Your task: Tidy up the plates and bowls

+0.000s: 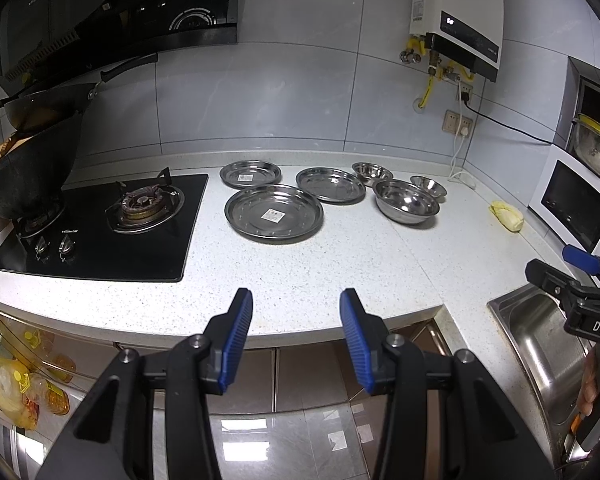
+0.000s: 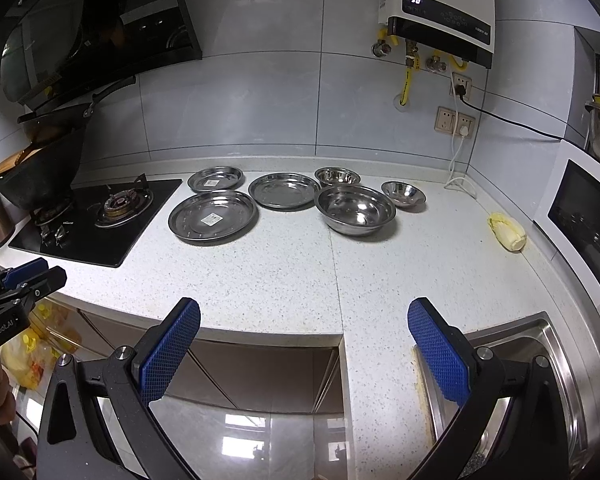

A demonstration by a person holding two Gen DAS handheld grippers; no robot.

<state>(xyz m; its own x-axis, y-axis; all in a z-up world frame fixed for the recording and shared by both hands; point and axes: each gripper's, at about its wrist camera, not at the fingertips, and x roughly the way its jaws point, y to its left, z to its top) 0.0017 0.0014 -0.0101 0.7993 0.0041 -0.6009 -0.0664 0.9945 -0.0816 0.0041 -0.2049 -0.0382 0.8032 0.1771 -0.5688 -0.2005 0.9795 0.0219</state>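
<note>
Three steel plates and three steel bowls lie on the speckled worktop [image 2: 284,272], all to the right of the gas hob [image 2: 100,220]. The large plate [image 2: 213,218] sits nearest the hob, the small plate [image 2: 217,178] behind it, and the middle plate [image 2: 284,191] just right of both. Farther from the hob come the large bowl [image 2: 355,210], the small bowl [image 2: 337,176] behind it and the shallow bowl [image 2: 403,194]. Left gripper [image 1: 296,312] and right gripper [image 2: 304,320] hover at the worktop's front edge, well apart from the dishes, jaws spread and empty.
</note>
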